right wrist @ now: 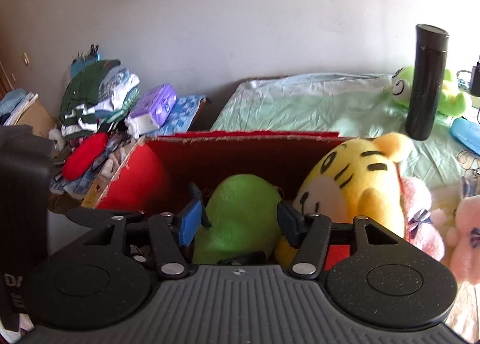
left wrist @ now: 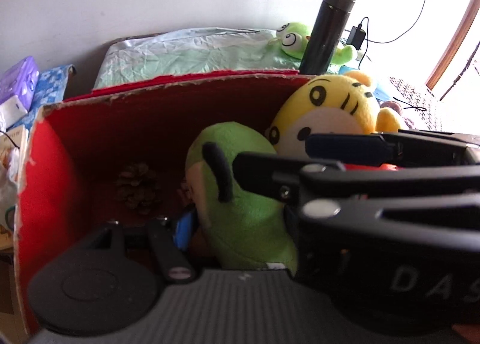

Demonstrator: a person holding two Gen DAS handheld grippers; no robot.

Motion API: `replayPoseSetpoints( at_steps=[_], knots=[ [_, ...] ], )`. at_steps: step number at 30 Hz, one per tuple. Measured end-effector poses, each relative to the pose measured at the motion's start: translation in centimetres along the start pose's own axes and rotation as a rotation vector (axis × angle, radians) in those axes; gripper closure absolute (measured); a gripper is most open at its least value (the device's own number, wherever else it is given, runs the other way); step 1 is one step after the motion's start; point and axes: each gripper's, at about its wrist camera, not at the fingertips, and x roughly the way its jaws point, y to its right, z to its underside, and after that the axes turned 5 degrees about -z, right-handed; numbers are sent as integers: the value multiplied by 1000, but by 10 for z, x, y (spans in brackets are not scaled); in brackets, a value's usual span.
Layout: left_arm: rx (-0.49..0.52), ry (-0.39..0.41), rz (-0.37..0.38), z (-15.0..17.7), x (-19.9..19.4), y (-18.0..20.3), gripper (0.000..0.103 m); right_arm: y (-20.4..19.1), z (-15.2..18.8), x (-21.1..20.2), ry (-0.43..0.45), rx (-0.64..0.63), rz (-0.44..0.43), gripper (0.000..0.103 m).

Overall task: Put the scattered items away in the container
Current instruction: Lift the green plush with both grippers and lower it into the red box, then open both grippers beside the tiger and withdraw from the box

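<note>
While inside one red box [right wrist: 240,136], two plushes [right wrist: 240,209], one pine cone [left wrist: 138,188]; right gripper's [right wrist: 239,221] jaws wide, left gripper's [left wrist: 240,224] unclear.

Right gripper [right wrist: 238,221] jaws spread wide, left gripper [left wrist: 237,221] apparently parted too

"DAS", possibly cut off, on the right gripper [left wrist: 300,164].

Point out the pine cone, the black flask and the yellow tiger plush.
pine cone [left wrist: 137,189], left wrist view, on the middle of its scales.
black flask [right wrist: 426,86], right wrist view, on the middle of its body.
yellow tiger plush [right wrist: 351,182], right wrist view, on its face.
</note>
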Motion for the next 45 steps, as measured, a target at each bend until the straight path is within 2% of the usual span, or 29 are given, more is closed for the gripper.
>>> replayPoseSetpoints(
  at_steps=[5, 6, 9, 11, 14, 17, 19, 22, 25, 31, 34, 40, 44, 45],
  knots=[
    [39, -10, -11, -2, 7, 12, 37, 18, -1, -8, 19, 99, -21, 46],
    [62, -8, -21, -1, 8, 16, 34, 20, -1, -8, 19, 115, -18, 47],
    [106, 4, -50, 2, 8, 23, 34, 22, 0, -7, 18, 139, -1, 61],
    [85, 4, -37, 2, 6, 19, 34, 22, 0, -7, 14, 144, -2, 72],
    [36, 9, 0, 2, -1, 9, 34, 21, 0, -8, 17, 135, -10, 78],
    [7, 26, 31, 5, -10, 1, 34, 19, -1, -9, 28, 110, -29, 79],
    [-7, 31, 58, 9, -12, -3, 30, 19, -3, -8, 21, 109, -67, 79],
    [-19, 32, 77, 13, -15, -6, 30, 19, -4, -2, -14, 130, -134, 79],
    [-14, 42, 94, 15, -16, -4, 30, 16, -2, 5, -54, 129, -147, 78],
    [5, 52, 91, 16, -9, 4, 26, 17, 3, 15, -110, 140, -80, 78],
    [21, 55, 92, 17, -9, 6, 26, 23, 7, 18, -131, 152, -51, 83],
    [2, 67, 136, 19, -21, -6, 30, 24, 9, 16, -125, 167, -49, 84],
    [2, 109, 160, 22, -36, -12, 30, 24, 9, 17, -127, 169, -41, 83],
    [3, 115, 165, 23, -39, -13, 27, 24, 8, 17, -127, 168, -40, 83]
  ],
)
